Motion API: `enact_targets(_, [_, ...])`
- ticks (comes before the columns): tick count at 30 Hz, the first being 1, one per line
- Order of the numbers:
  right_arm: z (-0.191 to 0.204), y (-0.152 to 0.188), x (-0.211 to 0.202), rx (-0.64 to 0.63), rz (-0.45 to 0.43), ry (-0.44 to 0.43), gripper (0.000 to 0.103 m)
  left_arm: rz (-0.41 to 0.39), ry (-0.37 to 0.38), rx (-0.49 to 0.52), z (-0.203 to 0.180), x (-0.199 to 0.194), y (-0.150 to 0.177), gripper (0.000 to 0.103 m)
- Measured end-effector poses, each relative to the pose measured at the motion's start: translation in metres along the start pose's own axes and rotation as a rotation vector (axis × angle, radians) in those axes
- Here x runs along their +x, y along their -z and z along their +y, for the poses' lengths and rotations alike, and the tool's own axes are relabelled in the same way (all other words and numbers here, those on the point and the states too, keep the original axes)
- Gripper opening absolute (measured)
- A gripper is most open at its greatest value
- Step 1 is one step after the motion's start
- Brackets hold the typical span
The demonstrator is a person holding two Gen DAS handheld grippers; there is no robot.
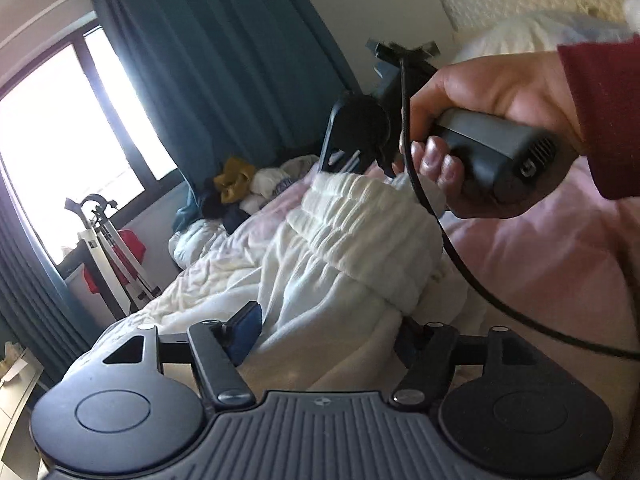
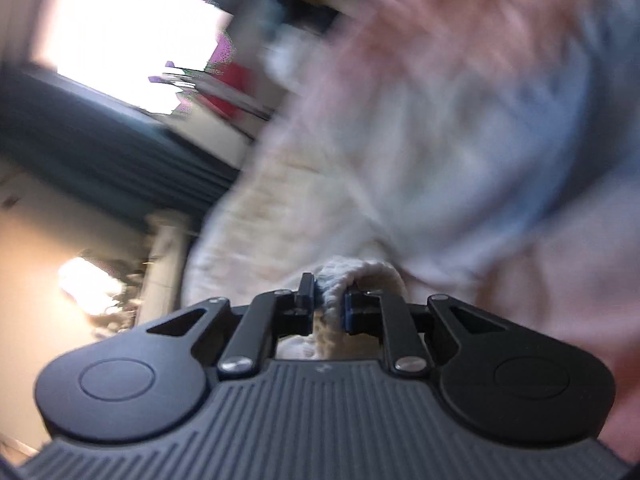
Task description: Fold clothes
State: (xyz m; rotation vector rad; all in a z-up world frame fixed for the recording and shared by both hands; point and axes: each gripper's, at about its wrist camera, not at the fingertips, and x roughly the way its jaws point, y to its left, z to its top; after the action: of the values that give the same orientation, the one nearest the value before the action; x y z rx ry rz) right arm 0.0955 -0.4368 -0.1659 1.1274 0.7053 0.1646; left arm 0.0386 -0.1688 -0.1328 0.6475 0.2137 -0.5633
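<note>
My right tool (image 2: 328,300) pinches the white garment's (image 1: 352,240) ribbed hem, left tool (image 1: 326,334) gapes open around cloth; fast swinging could yank the hem free.

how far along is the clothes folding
Early. Nothing folded is visible. In hand: the right hand-held gripper is shut on the white garment; the left hand-held gripper is open, fabric between its fingers. Left: folding this piece, then the clothes pile farther up the bed.
</note>
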Motion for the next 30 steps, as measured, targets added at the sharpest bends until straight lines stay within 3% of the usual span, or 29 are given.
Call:
enact_targets(2, [-0.007, -0.001, -0.001, 0.047, 0.009, 0.015, 0.02, -0.005, 0.001, -0.001, 0.0, -0.001, 0.0, 0.07])
enact_targets(6, [0.014, 0.011, -0.04, -0.027, -0.043, 0.009, 0.022, -0.004, -0.007, -0.001, -0.005, -0.011, 0.0, 0.07])
enact_targets(9, [0.013, 0.028, -0.073, -0.041, -0.102, -0.006, 0.037, 0.0, -0.011, 0.011, -0.006, -0.014, 0.0, 0.07])
enact_targets(12, [0.015, 0.035, -0.084, -0.009, -0.061, -0.082, 0.039, 0.004, -0.018, 0.032, -0.017, -0.03, -0.001, 0.07])
enact_targets(14, [0.022, 0.037, -0.087, 0.018, -0.025, -0.141, 0.05, 0.013, -0.023, 0.037, -0.021, -0.04, 0.001, 0.07])
enact_targets(17, [0.032, 0.042, -0.084, 0.025, 0.025, -0.194, 0.056, 0.036, -0.029, 0.012, -0.026, -0.055, 0.002, 0.07])
enact_targets(21, [0.032, 0.047, -0.073, 0.037, 0.097, -0.184, 0.056, 0.061, -0.066, 0.026, -0.039, -0.069, 0.002, 0.07])
enact_targets(26, [0.028, 0.048, -0.052, 0.004, 0.117, -0.127, 0.054, 0.087, -0.069, 0.027, -0.046, -0.067, 0.005, 0.07])
enact_targets(30, [0.029, 0.048, -0.036, -0.043, 0.108, -0.09, 0.032, 0.083, -0.067, 0.005, -0.043, -0.064, 0.006, 0.07])
